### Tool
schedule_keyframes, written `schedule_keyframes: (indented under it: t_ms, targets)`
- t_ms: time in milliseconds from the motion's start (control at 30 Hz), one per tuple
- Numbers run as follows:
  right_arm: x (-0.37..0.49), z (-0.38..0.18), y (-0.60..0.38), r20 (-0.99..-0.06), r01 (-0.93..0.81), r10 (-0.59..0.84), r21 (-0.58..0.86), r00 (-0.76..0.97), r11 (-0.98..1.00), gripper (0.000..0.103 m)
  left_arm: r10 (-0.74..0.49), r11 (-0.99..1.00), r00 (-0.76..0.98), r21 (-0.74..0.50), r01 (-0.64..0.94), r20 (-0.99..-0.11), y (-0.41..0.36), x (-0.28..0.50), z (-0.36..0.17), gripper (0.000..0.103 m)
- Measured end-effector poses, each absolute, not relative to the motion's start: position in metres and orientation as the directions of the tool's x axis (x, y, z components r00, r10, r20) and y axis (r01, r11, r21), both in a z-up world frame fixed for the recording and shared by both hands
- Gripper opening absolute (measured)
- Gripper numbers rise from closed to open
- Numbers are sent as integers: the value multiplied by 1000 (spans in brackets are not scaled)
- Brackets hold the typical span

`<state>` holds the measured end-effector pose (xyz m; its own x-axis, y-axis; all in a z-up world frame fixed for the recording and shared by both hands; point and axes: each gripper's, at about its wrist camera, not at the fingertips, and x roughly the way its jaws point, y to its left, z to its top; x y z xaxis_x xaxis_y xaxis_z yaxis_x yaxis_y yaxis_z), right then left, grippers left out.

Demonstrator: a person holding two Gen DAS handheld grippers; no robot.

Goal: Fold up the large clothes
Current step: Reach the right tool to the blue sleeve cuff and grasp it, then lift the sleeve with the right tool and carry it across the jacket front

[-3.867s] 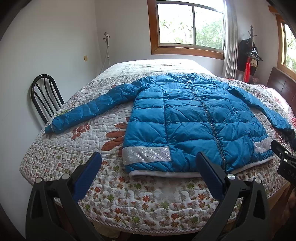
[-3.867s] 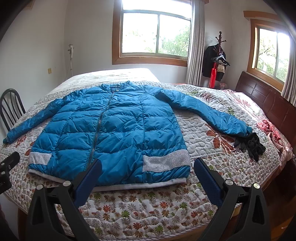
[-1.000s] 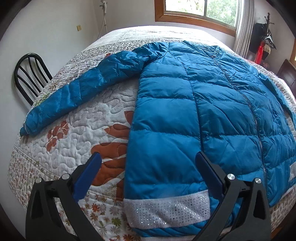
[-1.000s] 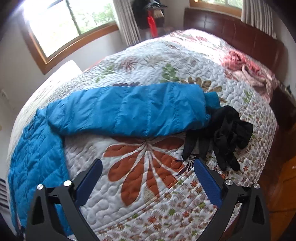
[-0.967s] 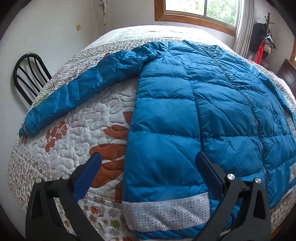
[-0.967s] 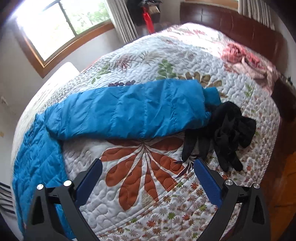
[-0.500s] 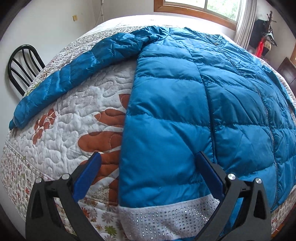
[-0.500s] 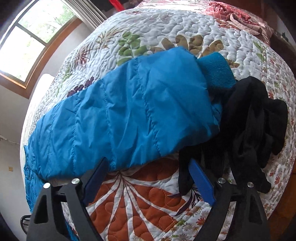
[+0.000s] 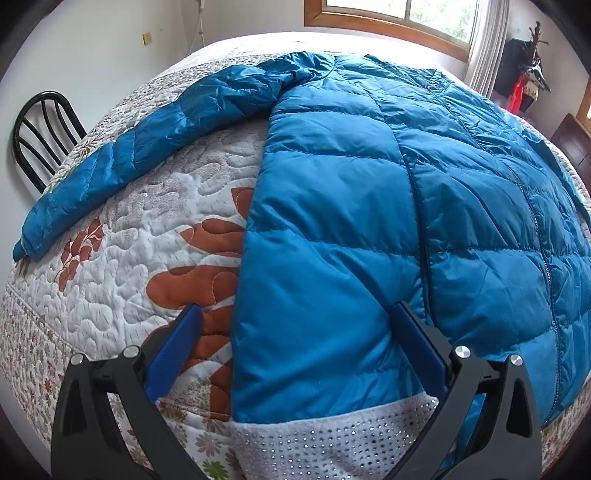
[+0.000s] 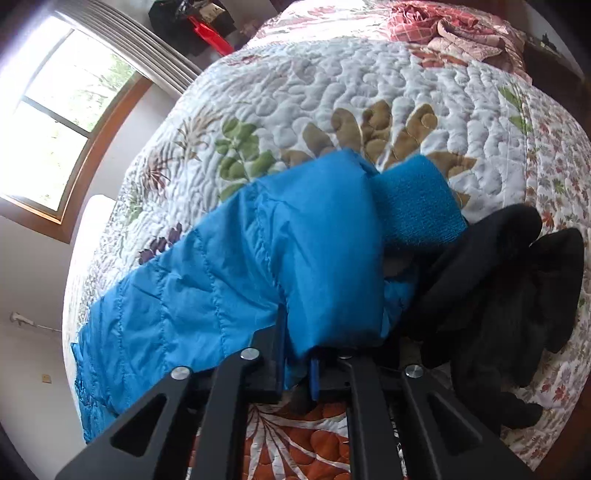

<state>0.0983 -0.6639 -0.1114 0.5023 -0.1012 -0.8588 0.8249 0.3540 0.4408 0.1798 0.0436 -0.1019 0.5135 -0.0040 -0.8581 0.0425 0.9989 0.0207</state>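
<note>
Left wrist view: blue puffer jacket (image 9: 369,206) lies flat, front up, on a quilted floral bedspread (image 9: 122,280), filling the centre and right of the frame. White studded hem band (image 9: 332,439) sits at the bottom centre. One sleeve (image 9: 155,136) runs from the upper centre down to the left edge. Left gripper (image 9: 295,332) has its fingers (image 9: 173,347) spread wide, straddling the jacket's side edge just above the hem band: left finger over the orange flower print, right finger over blue fabric. Nothing pinched. Black chair back (image 9: 40,125) at the left edge; window (image 9: 413,14) at the top

Right wrist view: jacket's other sleeve (image 10: 229,288) crosses from lower left to centre, its knit cuff (image 10: 417,199) at centre right, touching a black garment (image 10: 509,295) on the right. Right gripper (image 10: 295,354) has its fingers closed together, clamping a fold of the sleeve fabric near the cuff end at bottom centre. Pink bedding (image 10: 454,26) bunched at the top right
</note>
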Motion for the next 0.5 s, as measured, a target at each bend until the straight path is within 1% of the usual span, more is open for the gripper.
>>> schedule_keyframes:
  t_ms: [133, 233, 400, 500]
  targets:
    - [104, -80, -662, -829, 800, -147, 450, 539, 396, 6, -7, 999, 517, 19, 46, -856, 43, 180, -103, 101]
    - [115, -41, -651, -796, 766, -183, 450, 577, 458, 6, -9, 999, 518, 20, 49, -855, 43, 180, -103, 101]
    - [163, 31, -613, -743, 708, -241, 407, 624, 578, 5, -13, 998, 520, 17, 53, -854, 43, 181, -104, 101]
    - [201, 57, -582, -714, 655, -244, 379, 657, 654, 5, -16, 998, 523, 16, 57, -852, 43, 182, -104, 101]
